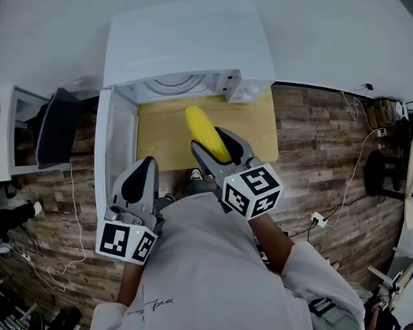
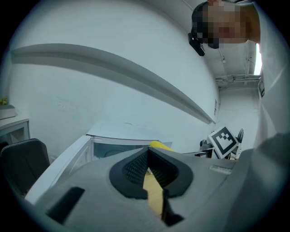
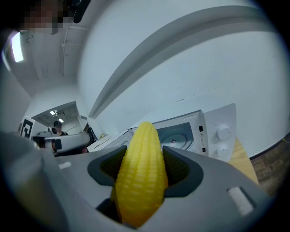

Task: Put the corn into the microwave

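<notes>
Corn [image 1: 204, 127] gripped in right claw [image 3: 144, 158], held before open microwave [image 1: 185, 40]; left claw [image 2: 147, 167] closed, empty. Carrying step underway; called next for reaching inside, then releasing.

Corn [image 3: 140, 176]: yellow, with even rows of kernels.
Microwave [image 1: 189, 43]: white body, white knobs [image 3: 223, 132].
Table top [image 1: 163, 132]: pale yellow wood.
Floor [image 1: 314, 143]: brown planks in mixed tones.
Left gripper [image 2: 147, 156]: grey shell, black ribbed pads [image 2: 133, 168].
Right gripper [image 1: 211, 144]: grey shell, black pads.
Marker cubes [image 1: 251, 190]: black square patterns on white.
Shirt [image 1: 203, 276]: white.
</notes>
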{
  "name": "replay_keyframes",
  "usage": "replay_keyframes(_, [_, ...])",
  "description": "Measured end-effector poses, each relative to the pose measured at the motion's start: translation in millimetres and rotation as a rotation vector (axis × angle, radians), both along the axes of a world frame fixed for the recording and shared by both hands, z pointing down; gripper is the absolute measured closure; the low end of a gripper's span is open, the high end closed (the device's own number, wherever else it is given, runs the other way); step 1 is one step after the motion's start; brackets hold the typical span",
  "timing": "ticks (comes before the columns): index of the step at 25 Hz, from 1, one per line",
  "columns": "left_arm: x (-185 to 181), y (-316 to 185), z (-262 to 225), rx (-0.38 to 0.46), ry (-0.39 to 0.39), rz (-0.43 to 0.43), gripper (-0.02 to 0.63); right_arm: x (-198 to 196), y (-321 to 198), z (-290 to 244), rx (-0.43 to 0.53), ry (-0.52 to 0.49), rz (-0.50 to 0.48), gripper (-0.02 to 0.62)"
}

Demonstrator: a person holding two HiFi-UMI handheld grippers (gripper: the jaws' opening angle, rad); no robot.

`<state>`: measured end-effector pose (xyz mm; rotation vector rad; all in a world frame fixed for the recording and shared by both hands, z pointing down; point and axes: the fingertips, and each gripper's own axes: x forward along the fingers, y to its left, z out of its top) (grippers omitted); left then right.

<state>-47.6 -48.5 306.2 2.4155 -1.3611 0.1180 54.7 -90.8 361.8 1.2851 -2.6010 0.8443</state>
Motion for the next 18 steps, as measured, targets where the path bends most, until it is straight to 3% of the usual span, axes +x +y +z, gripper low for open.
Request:
replay_keyframes(9, [18, 5, 7, 0.004, -0.070, 0.013, 0.612, 10, -8, 18, -0.021, -0.006, -0.018, 0.334])
replay_keyframes(18, [22, 16, 8, -0.007, -0.062, 0.005, 0.612, 9, -13, 29, -0.023, 0.003, -0.033, 0.334])
